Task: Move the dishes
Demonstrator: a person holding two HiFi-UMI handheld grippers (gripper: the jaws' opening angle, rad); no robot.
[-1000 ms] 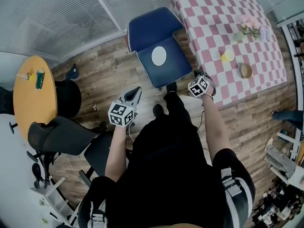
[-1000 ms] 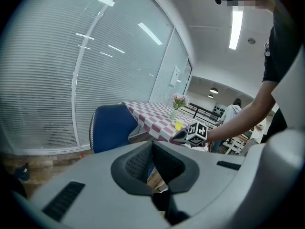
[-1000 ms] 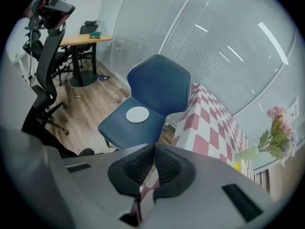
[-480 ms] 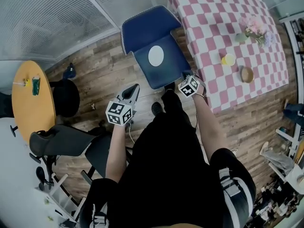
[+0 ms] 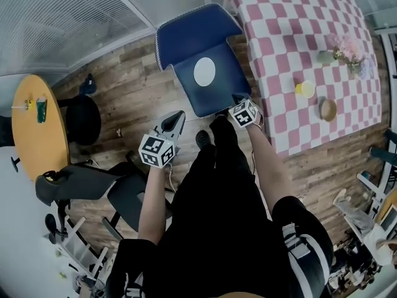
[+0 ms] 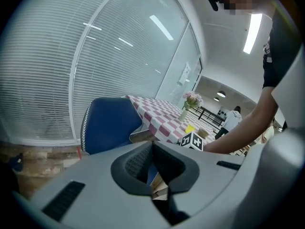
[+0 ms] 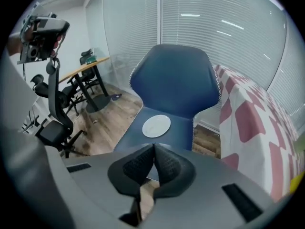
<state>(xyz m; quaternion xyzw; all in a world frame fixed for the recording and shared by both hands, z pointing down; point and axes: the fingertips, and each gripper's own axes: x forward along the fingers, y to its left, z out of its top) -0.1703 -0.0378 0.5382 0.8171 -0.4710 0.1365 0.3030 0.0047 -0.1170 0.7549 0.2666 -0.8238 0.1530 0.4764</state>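
Observation:
A white plate [image 5: 205,71] lies on the seat of a blue chair [image 5: 186,36]. In the right gripper view the plate [image 7: 156,126] sits just beyond my right gripper [image 7: 154,147], whose jaws are shut with nothing between them. In the head view the right gripper [image 5: 238,98] hangs over the seat's front edge, tilted steeply down. My left gripper [image 5: 179,115] is over the wooden floor to the left of the chair. Its jaws [image 6: 152,144] are shut and empty, and they point past the chair back [image 6: 109,120].
A table with a pink-and-white checked cloth [image 5: 291,23] stands right of the chair. It carries a yellow cup [image 5: 304,89], a small bowl [image 5: 327,109] and a flower vase [image 5: 347,48]. A round yellow table [image 5: 37,129] and black office chairs [image 5: 80,185] stand at the left.
Both grippers have moved forward and down toward the blue chair. The right one has tipped more steeply and now sits at the seat's front edge. Both sets of jaws stayed shut.

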